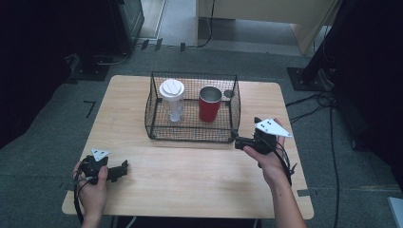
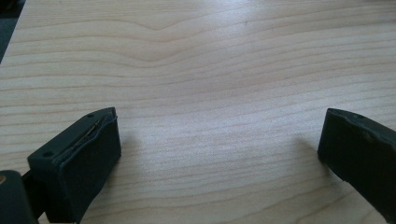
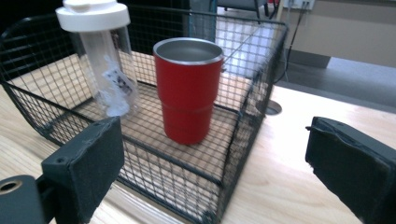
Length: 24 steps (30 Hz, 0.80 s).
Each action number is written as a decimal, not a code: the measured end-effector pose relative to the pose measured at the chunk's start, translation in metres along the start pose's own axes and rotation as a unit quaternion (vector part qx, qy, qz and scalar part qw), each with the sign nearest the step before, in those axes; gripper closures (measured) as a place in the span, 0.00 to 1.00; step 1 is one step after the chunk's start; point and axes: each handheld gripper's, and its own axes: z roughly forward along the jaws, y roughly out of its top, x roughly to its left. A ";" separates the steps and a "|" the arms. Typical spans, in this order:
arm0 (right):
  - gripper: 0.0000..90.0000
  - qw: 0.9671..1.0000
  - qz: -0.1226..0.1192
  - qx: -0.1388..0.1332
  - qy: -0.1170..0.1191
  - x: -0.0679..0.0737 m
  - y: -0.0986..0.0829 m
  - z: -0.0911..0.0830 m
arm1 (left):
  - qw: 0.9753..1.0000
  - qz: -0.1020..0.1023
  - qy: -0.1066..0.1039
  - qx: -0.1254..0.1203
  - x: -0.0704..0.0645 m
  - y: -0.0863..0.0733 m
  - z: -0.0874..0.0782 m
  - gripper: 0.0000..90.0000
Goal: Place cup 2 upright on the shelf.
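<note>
The right tool (image 1: 240,141) hangs with its jaws spread and empty at the near right corner of the wire basket (image 1: 157,102), facing the red cup (image 3: 188,88), probably lining up a reach for it. The cup stands upright inside the basket, right of the clear bottle (image 3: 105,60), where the mesh keeps both from tipping. The left tool (image 1: 124,169), also spread and empty, waits low over the near left tabletop (image 2: 210,70), out of the way.

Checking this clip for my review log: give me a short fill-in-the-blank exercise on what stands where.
1. The red tumbler stands inside the wire ____.
2. The clear bottle beside it has a ____ lid.
3. The right gripper is near the basket's front ____ corner.
4. The left gripper's fingers are ____.

Missing words: basket; white; right; open
</note>
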 end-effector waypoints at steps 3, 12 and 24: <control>0.05 1.000 0.000 0.004 -0.006 -0.005 -0.007 -0.004 | 1.000 0.000 0.000 0.000 0.000 0.000 0.000 0.00; 0.05 0.999 0.013 0.020 -0.033 -0.025 -0.034 -0.015 | 1.000 0.000 0.000 0.000 0.000 0.000 0.000 0.00; 0.05 0.996 0.043 0.041 -0.072 -0.054 -0.070 -0.035 | 1.000 0.001 0.000 0.000 0.000 0.000 0.000 0.00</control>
